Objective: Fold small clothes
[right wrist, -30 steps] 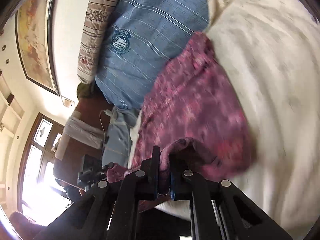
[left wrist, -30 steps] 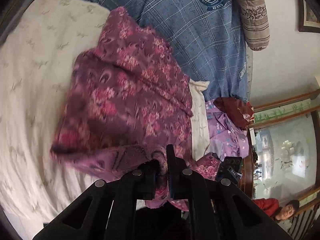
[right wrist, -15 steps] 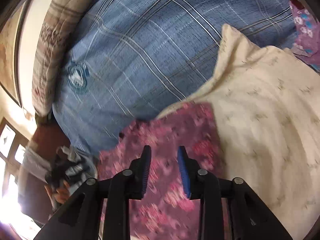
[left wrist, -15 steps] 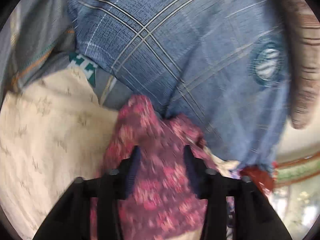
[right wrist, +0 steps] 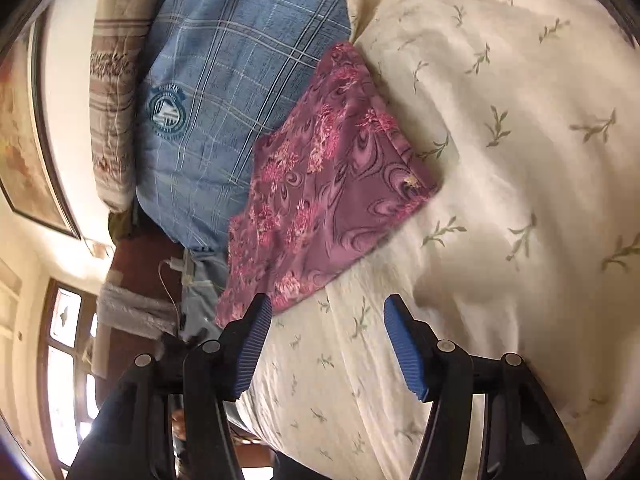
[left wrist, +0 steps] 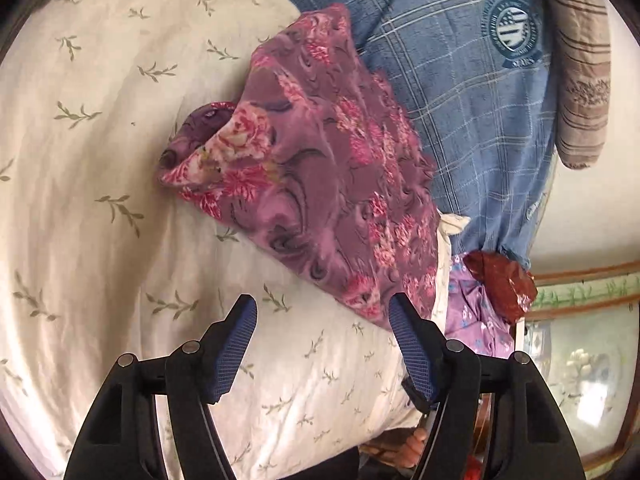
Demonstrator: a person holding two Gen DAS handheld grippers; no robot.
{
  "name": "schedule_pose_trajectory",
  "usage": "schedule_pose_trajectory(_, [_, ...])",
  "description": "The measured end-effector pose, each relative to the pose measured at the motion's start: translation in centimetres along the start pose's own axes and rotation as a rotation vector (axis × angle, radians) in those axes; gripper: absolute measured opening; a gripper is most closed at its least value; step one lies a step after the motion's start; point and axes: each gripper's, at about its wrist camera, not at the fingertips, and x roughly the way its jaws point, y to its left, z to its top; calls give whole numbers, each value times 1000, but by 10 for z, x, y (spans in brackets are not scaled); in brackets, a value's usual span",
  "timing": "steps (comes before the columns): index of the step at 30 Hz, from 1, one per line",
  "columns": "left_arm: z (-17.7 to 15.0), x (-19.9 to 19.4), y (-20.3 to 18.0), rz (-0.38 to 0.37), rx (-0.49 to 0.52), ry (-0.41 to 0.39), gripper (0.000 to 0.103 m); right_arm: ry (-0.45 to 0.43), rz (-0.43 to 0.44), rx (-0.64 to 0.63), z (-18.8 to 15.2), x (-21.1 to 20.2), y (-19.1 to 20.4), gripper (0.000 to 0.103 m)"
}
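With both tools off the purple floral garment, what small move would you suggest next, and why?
Probably bring the left tool onto the loose flap of the purple floral garment that stands up at its far corner and press it flat. Both tools' jaws are opening with nothing between them, and the rest of the garment lies folded on the cream bedding.

Your left gripper (left wrist: 323, 322) tilts downward, its jaws spreading apart with nothing between the blue ribbed pads (left wrist: 236, 346), which press on nothing. Your right gripper (right wrist: 327, 324) matches it, angled down, jaws widening too, pads (right wrist: 404, 350) bare and gripping nothing. A few fingers (left wrist: 416, 438) show beneath your left gripper's right finger.
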Motion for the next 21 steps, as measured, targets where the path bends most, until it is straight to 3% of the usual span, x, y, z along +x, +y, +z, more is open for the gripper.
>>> schedule_pose_trajectory(5, [7, 16, 0, 32, -19, -26, 67, -97, 24, 66, 17, 22, -6, 59])
schedule_pose_trajectory(10, [34, 40, -13, 45, -29, -50, 67, -170, 32, 85, 36, 46, 3, 59])
schedule_pose_trajectory(11, [39, 43, -14, 43, -35, -60, 63, -197, 36, 84, 39, 49, 4, 56])
schedule_pose_trajectory(12, [45, 47, -15, 51, -43, -73, 53, -216, 28, 79, 42, 52, 4, 46])
schedule_pose_trajectory(13, [46, 52, -15, 57, -41, -68, 17, -219, 1, 79, 47, 57, 4, 32])
schedule_pose_trajectory(14, [46, 55, -18, 57, -29, -60, 8, -204, -13, 86, 51, 62, 2, 5])
schedule_pose_trajectory(18, [22, 30, -49, 144, 128, -180, 7, -193, 58, 85, 55, 55, 0, 4])
schedule_pose_trajectory(21, [0, 7, -71, 142, 188, -233, 6, -196, 151, 36, 52, 34, 16, 4])
